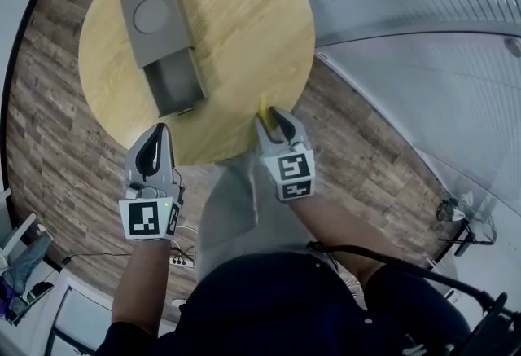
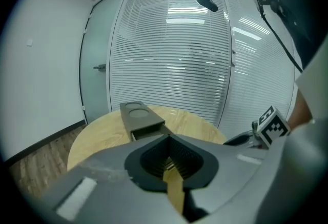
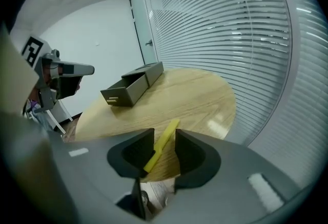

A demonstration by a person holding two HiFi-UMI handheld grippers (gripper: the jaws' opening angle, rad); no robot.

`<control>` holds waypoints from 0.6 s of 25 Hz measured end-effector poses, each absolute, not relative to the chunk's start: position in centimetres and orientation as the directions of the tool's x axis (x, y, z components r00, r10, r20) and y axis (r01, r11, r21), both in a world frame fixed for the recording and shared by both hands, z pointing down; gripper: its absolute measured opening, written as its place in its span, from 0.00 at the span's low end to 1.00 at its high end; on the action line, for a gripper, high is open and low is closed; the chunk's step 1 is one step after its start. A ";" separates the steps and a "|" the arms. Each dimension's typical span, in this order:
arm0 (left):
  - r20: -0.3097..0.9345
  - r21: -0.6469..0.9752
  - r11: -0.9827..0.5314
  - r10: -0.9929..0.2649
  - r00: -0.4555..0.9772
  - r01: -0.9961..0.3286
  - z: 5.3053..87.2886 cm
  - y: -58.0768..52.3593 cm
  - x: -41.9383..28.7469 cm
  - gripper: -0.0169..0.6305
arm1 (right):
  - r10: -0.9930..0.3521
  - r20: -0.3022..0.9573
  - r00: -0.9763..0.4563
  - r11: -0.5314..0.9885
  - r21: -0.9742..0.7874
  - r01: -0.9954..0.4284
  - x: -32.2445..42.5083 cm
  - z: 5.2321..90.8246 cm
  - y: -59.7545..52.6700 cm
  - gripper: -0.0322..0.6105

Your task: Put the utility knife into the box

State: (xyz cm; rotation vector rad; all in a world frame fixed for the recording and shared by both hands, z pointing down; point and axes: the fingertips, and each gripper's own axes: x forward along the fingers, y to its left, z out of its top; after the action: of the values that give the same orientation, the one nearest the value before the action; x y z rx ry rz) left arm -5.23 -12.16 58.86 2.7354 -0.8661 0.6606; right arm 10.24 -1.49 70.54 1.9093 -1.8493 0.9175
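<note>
A yellow utility knife (image 1: 264, 109) lies at the near edge of the round wooden table (image 1: 244, 28), its end jutting past the rim. My right gripper (image 1: 273, 120) is open, and the knife (image 3: 169, 128) lies between its two dark pads without being pinched. The grey box (image 1: 152, 8) lies on the table's far left, its drawer (image 1: 175, 84) pulled out toward me and empty as far as I can see. My left gripper (image 1: 154, 141) hovers shut at the table's near-left rim, just short of the drawer front. The left gripper view faces the box (image 2: 139, 118).
Wood-pattern floor (image 1: 49, 142) surrounds the table. A glass wall with blinds (image 1: 423, 61) runs along the right. A dark cable (image 1: 407, 265) trails by my right arm. A power strip (image 1: 181, 261) lies on the floor below the table's near edge.
</note>
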 end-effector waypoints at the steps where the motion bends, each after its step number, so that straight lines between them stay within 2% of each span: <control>1: 0.470 0.048 -0.812 -0.496 0.730 -0.582 58.9 -12.1 -5.2 0.03 | -0.760 0.649 -0.045 -0.102 -0.186 -0.977 10.2 70.6 -1.6 0.26; 4: 0.474 0.038 -0.817 -0.493 0.730 -0.576 58.8 -12.1 -5.4 0.03 | -0.747 0.664 -0.035 -0.096 -0.160 -0.982 10.0 70.6 -1.9 0.26; 6: 0.474 0.036 -0.813 -0.498 0.726 -0.582 58.6 -12.4 -5.6 0.03 | -0.742 0.669 -0.031 -0.095 -0.150 -0.984 9.9 70.6 -2.1 0.16; 7: 0.471 0.036 -0.810 -0.503 0.725 -0.585 58.4 -12.6 -5.7 0.03 | -0.741 0.671 -0.031 -0.094 -0.149 -0.984 9.9 70.6 -2.2 0.15; 15: 0.451 0.031 -0.798 -0.526 0.721 -0.602 56.7 -13.5 -6.7 0.03 | -0.746 0.664 -0.050 -0.095 -0.181 -0.979 10.0 69.1 -2.9 0.14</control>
State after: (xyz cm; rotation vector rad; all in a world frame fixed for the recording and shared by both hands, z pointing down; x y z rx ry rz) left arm -6.67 -13.45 56.67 2.7494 -0.9089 0.6406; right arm 10.00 -2.86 69.07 1.8805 -1.8323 0.9149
